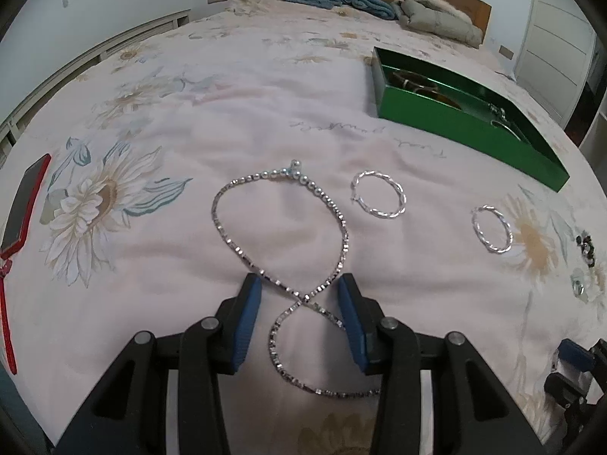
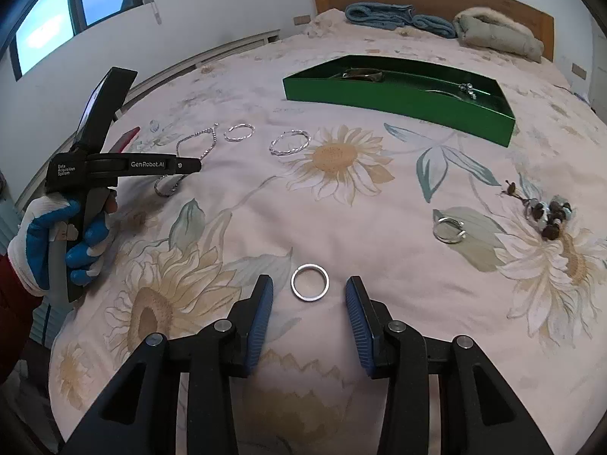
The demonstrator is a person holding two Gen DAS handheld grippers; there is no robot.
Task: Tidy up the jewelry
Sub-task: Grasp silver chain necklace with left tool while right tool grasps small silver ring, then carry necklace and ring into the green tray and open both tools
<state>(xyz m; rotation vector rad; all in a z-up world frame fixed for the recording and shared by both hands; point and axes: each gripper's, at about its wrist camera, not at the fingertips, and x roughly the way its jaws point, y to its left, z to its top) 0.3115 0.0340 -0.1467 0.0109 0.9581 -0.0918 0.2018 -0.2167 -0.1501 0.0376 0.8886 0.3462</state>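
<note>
Left wrist view: the left hand-held gripper [image 1: 299,288] is held open astride the silver chain necklace [image 1: 280,227]; the right hand-held gripper [image 2: 309,290] is held open, a ring [image 2: 310,282] framed between its fingers, ungripped.

My left gripper [image 1: 299,288] points steeply down, jaws standing apart, blue pads [image 1: 248,326] facing each other with nothing pressed between them. My right gripper [image 2: 309,290] tilts down likewise, jaws apart, gripping nothing. From the right wrist view I see my left hand [image 2: 60,242] (in a white-and-blue glove) wrapped around the left gripper's handle, a dark red sleeve [image 2: 15,322] behind it.
</note>
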